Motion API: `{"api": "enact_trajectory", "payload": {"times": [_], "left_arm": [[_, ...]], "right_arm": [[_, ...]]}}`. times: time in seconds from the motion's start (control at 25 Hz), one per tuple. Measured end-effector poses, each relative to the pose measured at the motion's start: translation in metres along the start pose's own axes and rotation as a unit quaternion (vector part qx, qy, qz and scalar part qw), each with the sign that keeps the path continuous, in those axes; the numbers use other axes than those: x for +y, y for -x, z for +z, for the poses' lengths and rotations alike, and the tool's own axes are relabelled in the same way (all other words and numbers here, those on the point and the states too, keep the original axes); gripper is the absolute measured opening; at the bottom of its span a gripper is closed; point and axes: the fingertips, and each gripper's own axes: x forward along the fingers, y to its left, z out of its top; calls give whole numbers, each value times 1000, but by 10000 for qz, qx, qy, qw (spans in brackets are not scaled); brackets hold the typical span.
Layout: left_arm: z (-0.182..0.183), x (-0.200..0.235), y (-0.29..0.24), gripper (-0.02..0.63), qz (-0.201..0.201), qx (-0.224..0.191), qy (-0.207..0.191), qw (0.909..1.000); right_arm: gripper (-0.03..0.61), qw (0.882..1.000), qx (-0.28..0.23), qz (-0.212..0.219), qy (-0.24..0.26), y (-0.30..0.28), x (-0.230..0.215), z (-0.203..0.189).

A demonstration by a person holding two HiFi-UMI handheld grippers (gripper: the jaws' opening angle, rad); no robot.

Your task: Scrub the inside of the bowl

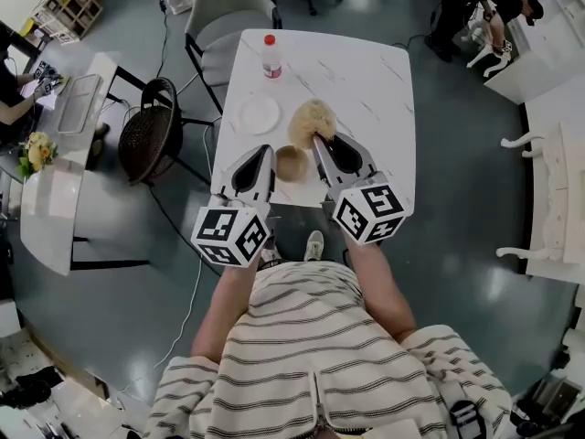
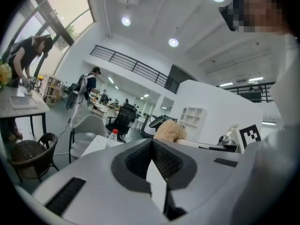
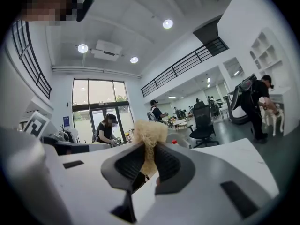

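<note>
A small tan bowl [image 1: 292, 165] sits near the front edge of the white marble table [image 1: 370, 90], between my two grippers. My right gripper [image 1: 317, 141] [image 3: 147, 146] is shut on a fluffy beige scrub sponge [image 1: 312, 120] [image 3: 149, 132], which sticks out past its tips, just behind and right of the bowl. My left gripper [image 1: 268, 152] [image 2: 152, 142] is shut, its tips right beside the bowl's left rim; nothing shows between its pads. The sponge [image 2: 169, 131] is seen beyond the left jaws. The bowl is hidden in both gripper views.
A white plate [image 1: 259, 114] lies left of the sponge. A clear bottle with a red cap [image 1: 271, 56] [image 2: 111, 137] stands at the table's far edge. A grey chair [image 1: 219, 16] and a dark wicker chair [image 1: 146, 140] stand to the left.
</note>
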Motion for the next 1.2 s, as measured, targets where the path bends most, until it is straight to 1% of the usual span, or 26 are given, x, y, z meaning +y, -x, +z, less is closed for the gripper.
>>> {"api": "enact_trajectory", "payload": {"times": [0.24,0.44,0.76,1.0,1.2], "left_arm": [[25,-14,7,5,162,-389,-729,9965],[41,-21,17,5,323,-677,-1106,9910],[59,-34,26,5,389,-986,-1416,9842],[68,-41,33,5,479,-1147,-1595,9793],[71,-44,36,5,530,-1289,-1545,9781]], "right_arm": [[70,9994,-270,74,214,5,12,23],[70,9978,-527,117,392,11,24,42],[71,9944,-809,73,671,22,35,65],[71,9927,-874,66,828,30,42,69],[70,9917,-823,103,985,32,49,68]]}}
